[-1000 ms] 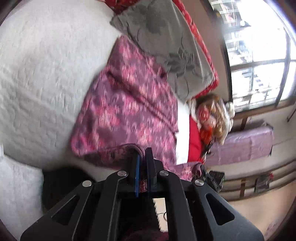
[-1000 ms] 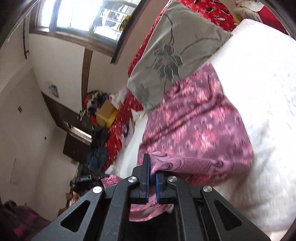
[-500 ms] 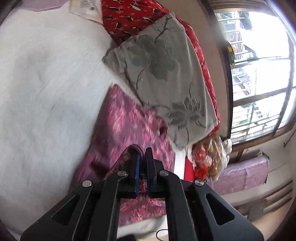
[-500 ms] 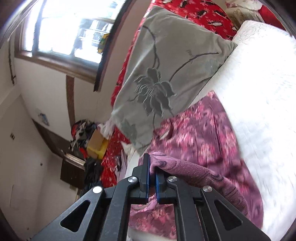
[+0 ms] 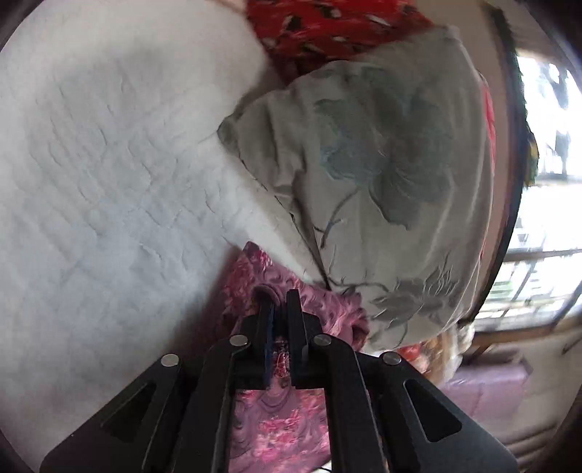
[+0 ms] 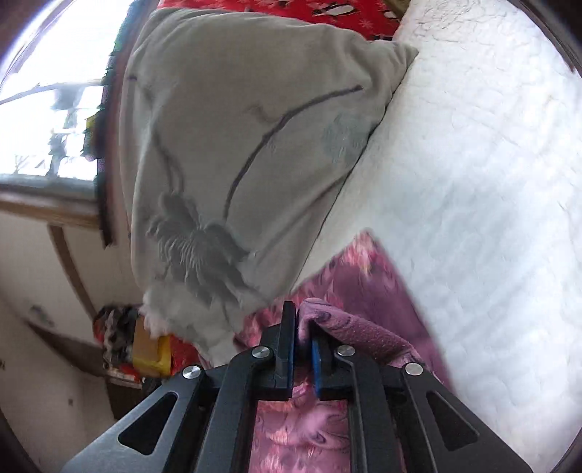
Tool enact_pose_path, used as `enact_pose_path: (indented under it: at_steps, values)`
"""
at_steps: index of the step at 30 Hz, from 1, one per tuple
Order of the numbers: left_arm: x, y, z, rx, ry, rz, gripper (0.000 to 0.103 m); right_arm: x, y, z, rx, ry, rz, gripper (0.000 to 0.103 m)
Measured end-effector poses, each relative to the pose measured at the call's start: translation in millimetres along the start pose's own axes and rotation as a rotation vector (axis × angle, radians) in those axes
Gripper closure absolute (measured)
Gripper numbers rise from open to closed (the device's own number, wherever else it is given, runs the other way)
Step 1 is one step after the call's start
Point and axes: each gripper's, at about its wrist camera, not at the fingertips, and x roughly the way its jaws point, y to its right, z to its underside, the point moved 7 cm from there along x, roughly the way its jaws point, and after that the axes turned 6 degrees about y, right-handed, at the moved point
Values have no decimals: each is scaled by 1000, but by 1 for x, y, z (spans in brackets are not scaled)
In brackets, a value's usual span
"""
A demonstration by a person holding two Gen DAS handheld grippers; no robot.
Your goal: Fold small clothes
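Observation:
A purple and pink floral garment [image 5: 320,309] lies on a white quilted bed [image 5: 91,182], its far edge by a grey flowered pillow [image 5: 382,163]. My left gripper [image 5: 278,309] is shut on a corner of the garment, folded over near the far edge. In the right wrist view the garment [image 6: 363,276] shows the same way. My right gripper [image 6: 302,320] is shut on its other corner, with cloth draped over the right finger [image 6: 323,349].
The grey pillow [image 6: 236,145] leans on a red patterned blanket [image 5: 327,25] by a window [image 5: 545,182]. The white quilt [image 6: 491,182] spreads to the right. A cluttered shelf [image 6: 134,342] stands beyond the bed.
Both grippers have carried the held garment edge forward over the cloth toward the pillow. Much less of the flat garment shows ahead of the fingers now.

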Motion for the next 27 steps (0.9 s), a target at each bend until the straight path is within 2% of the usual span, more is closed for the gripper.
enact_pose_path:
  at_steps: [4,6,8,10,11,12,13,15,21,22,23,24,25,26,27]
  values:
    - [-9,1,-3,-89,-10,88,96,-1,-9,-17,36,66,-15,90]
    - [-24,0,-7,-79,32,92,84,-5,-9,-19,23,77,-9,80]
    - [-39,-2,-12,-69,68,92,77,-24,-7,-26,18,149,-20,58]
    - [-48,-3,-10,-31,70,70,76,-46,-1,-36,70,241,-85,53]
    - [-47,0,-8,10,58,50,76,-52,3,-39,67,250,-72,52]
    - [-45,2,-4,52,45,29,73,-52,7,-40,40,238,-21,52]
    - [-40,4,3,104,25,3,71,-48,9,-37,-36,197,72,52]
    - [-30,7,12,157,0,-30,56,-34,9,-29,-163,130,181,52]
    - [6,13,29,294,-69,-149,54,20,-4,-8,-429,20,338,52]
    - [10,15,30,329,-67,-176,54,27,-7,-5,-472,6,357,52]
    - [10,19,31,360,-57,-190,56,33,-9,-2,-510,-4,376,59]
    - [9,24,31,404,-42,-207,72,38,-11,0,-544,-17,394,69]
    - [7,27,30,435,-28,-222,85,43,-16,2,-584,-31,405,100]
    - [5,29,29,458,-13,-231,100,43,-23,2,-605,-29,394,101]
    - [4,28,26,460,-1,-235,100,37,-35,-1,-614,16,344,101]
